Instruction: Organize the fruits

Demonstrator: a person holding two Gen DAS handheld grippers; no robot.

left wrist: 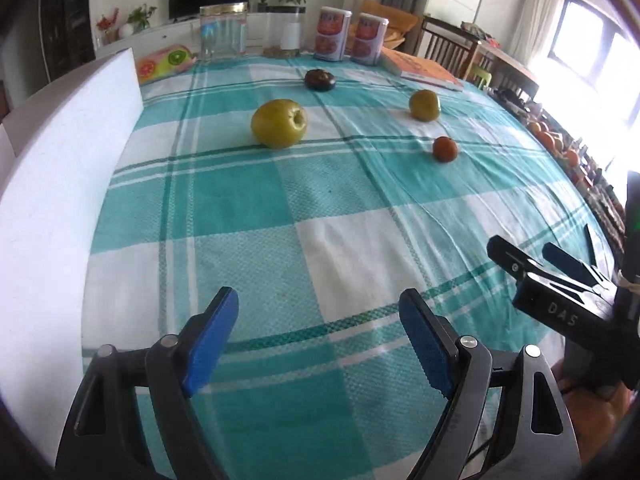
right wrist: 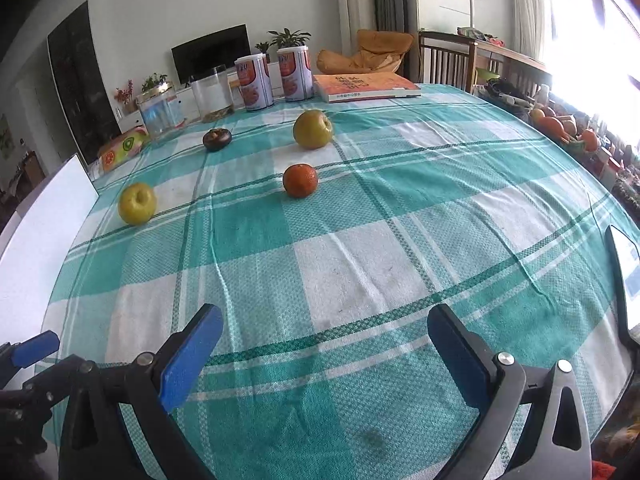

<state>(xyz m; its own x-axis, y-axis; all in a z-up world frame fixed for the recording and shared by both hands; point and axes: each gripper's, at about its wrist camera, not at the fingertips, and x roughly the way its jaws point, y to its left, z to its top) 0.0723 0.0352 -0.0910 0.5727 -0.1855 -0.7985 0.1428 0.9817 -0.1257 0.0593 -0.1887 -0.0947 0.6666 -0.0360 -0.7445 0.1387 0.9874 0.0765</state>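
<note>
Several fruits lie apart on the teal checked tablecloth (left wrist: 248, 208). A yellow-green apple (left wrist: 279, 123) (right wrist: 137, 203) lies left. A second green apple (left wrist: 424, 105) (right wrist: 313, 129) lies further right. A small orange (left wrist: 445, 149) (right wrist: 300, 179) lies in front of it. A dark mangosteen (left wrist: 320, 79) (right wrist: 217, 139) lies at the back. My left gripper (left wrist: 318, 342) is open and empty above the near cloth. My right gripper (right wrist: 326, 354) is open and empty too, and also shows in the left wrist view (left wrist: 532, 260).
A white board (left wrist: 60, 184) stands along the left table edge. At the back stand a glass jar (left wrist: 223, 32), a clear canister (right wrist: 212, 94), two cans (right wrist: 274, 76), a book (right wrist: 366, 86) and a fruit-print pack (left wrist: 164, 62). A phone (right wrist: 628, 276) lies at the right.
</note>
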